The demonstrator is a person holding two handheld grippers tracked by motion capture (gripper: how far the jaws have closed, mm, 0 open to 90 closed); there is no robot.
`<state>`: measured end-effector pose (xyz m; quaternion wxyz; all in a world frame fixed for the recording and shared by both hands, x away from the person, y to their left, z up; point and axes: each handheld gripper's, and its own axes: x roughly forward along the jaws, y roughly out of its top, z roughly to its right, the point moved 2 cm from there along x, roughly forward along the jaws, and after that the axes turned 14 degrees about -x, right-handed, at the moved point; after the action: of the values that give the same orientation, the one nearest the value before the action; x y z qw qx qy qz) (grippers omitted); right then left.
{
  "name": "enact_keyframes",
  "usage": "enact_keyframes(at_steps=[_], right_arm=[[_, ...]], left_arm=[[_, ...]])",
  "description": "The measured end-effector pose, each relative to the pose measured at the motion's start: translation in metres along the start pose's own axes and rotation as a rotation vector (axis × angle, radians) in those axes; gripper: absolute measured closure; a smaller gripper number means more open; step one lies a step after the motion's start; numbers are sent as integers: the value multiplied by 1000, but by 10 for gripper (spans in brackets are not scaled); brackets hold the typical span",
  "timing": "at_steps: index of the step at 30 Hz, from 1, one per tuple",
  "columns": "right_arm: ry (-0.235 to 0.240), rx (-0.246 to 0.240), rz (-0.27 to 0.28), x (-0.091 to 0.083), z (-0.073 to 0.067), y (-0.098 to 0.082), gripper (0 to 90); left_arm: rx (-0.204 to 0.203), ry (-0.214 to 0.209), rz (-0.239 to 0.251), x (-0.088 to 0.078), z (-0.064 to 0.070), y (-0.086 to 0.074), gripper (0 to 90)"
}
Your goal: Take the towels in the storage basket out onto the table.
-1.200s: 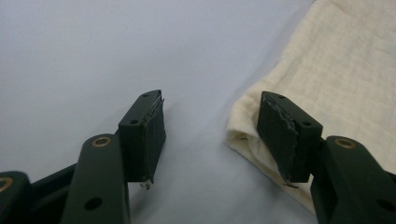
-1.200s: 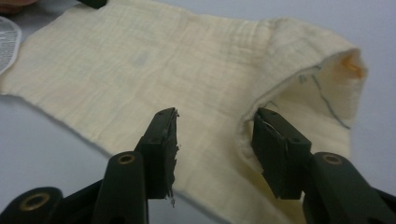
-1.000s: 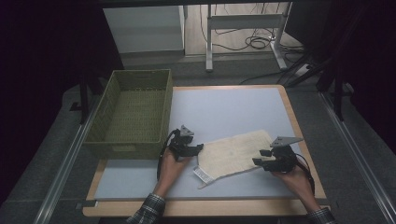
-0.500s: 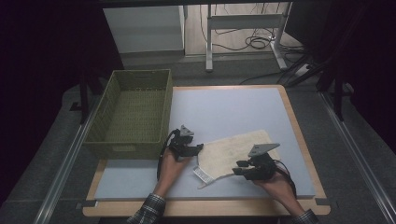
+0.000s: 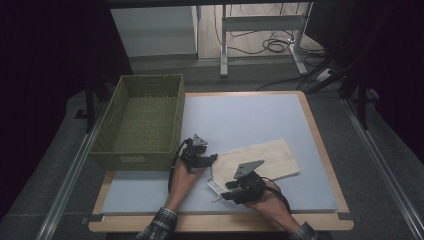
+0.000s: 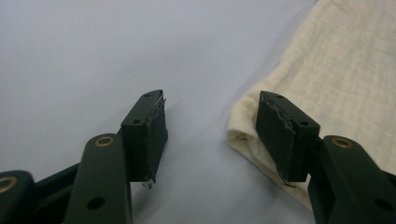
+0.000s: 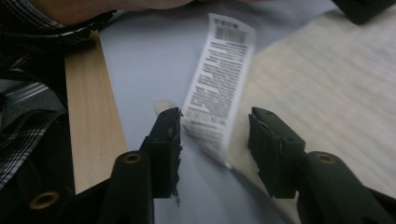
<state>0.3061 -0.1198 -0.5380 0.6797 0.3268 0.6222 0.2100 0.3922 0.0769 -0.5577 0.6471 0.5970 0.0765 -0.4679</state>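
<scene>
Both tongs spread: left gripper (image 6: 210, 135) at cream woven cloth's (image 5: 260, 157) corner near desk's front edge, right gripper (image 7: 215, 144) w/ jaws either side of its white printed label (image 7: 217, 88)

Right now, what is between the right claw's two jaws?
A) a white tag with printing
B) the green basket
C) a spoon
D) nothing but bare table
A: in the right gripper view, the white printed tag of the cloth runs up between the open jaws of the right claw.
</scene>
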Motion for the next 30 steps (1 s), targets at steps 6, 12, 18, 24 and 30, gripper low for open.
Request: enact_keyframes(at_steps=[6, 12, 18, 24, 30], right_arm=[[-28, -35, -35, 19, -3, 14, 486], [-141, -124, -128, 24, -8, 22, 739], [-95, -52, -118, 18, 2, 19, 851], [-25, 13, -72, 15, 7, 14, 852], [7, 22, -31, 22, 5, 24, 852]], left_arm=[[-1, 0, 0, 0, 0, 0, 428], [1, 2, -1, 0, 0, 0, 427], [4, 15, 3, -1, 1, 0, 466], [15, -59, -5, -2, 8, -2, 850], [-15, -1, 69, -13, 11, -6, 874]])
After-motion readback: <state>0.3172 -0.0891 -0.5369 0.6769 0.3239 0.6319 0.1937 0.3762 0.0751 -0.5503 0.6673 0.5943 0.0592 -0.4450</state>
